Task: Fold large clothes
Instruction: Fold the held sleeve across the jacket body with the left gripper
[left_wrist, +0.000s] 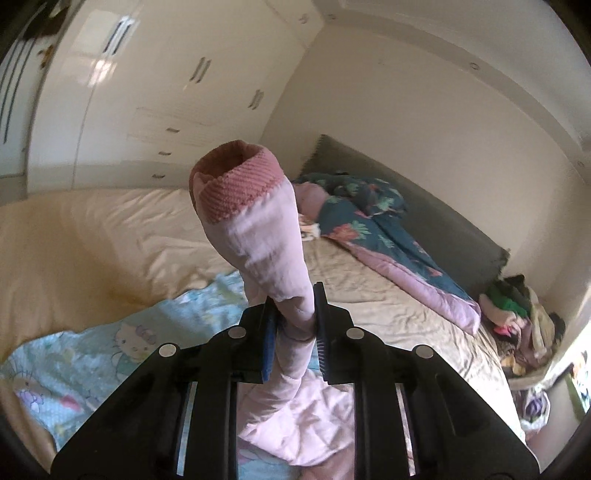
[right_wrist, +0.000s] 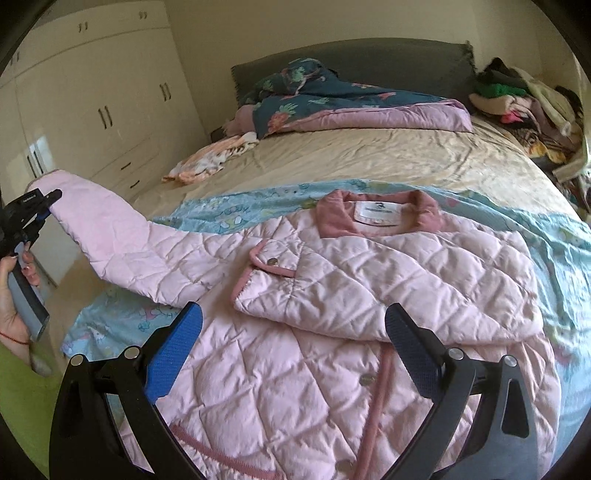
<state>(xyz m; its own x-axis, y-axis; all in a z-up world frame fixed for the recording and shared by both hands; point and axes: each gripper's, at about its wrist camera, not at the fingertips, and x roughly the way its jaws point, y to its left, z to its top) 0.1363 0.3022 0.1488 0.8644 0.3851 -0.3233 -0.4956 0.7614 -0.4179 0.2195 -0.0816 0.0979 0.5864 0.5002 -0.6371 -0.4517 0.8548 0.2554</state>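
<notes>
Pink sleeve in the fingers: the left gripper (left_wrist: 295, 314) is clenched on the pale pink quilted sleeve (left_wrist: 266, 236), just behind its darker pink ribbed cuff (left_wrist: 232, 188), which stands up past the fingertips.
Right fingers: the right gripper (right_wrist: 291, 350) is spread wide and empty, its blue pads (right_wrist: 173, 350) hovering over the coat body.
Garment: the pale pink quilted jacket (right_wrist: 332, 295) lies front-up on a light blue cartoon-print sheet (right_wrist: 561, 258) on the bed (right_wrist: 369, 155); the other sleeve is already folded across the chest.
Handling: likely soft, padded and light, a little slick; it should bend easily but spring back. The cuff end and the hem look like good holds.
Pose: the person's left hand (right_wrist: 16, 295) holds its gripper out at the bed's edge, sleeve lifted and stretched sideways; the right gripper tilts down toward the jacket.
</notes>
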